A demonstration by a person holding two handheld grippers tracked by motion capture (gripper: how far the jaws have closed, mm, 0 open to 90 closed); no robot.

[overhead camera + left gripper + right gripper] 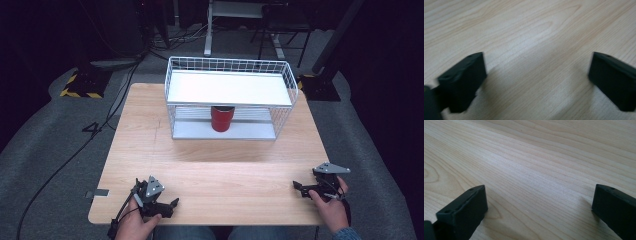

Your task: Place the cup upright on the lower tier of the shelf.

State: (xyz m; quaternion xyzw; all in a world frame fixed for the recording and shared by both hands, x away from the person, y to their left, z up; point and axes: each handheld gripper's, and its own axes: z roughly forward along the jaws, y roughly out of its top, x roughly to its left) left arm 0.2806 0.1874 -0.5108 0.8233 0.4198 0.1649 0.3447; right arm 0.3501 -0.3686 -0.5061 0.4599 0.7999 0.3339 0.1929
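In the high view, a pale wooden bench (pixel 210 165) is seen from above, with a white wire rack (pixel 229 97) standing at its far half. The rack carries a flat white upper shelf, and on its lower shelf a red cup (pixel 222 118) is stood upright, roughly at the middle, under the upper shelf. The left claw (pixel 172 204) is held low at the near left corner of the bench, gripped by a hand (pixel 135 225) that comes in from the bottom edge; its jaws are pointed toward the right, and a cable is trailed from it over the bench edge. The right claw (pixel 298 187) is held near the right edge of the bench by the other hand (pixel 332 205), with its jaws pointed toward the left and a grey three-cornered plate on top. Both claws are kept well apart from the rack and the cup, with bare wood between them.

In the left gripper view, the left claw (pixel 537 80) is shown with its two black jaws spread wide, close over the wood grain of the bench. Nothing is held between them. The left jaw is slightly blurred.

In the right gripper view, the right claw (pixel 540 207) is likewise seen with its jaws set wide apart, low over the bench surface. Nothing is gripped, and bare wood lies in the gap.
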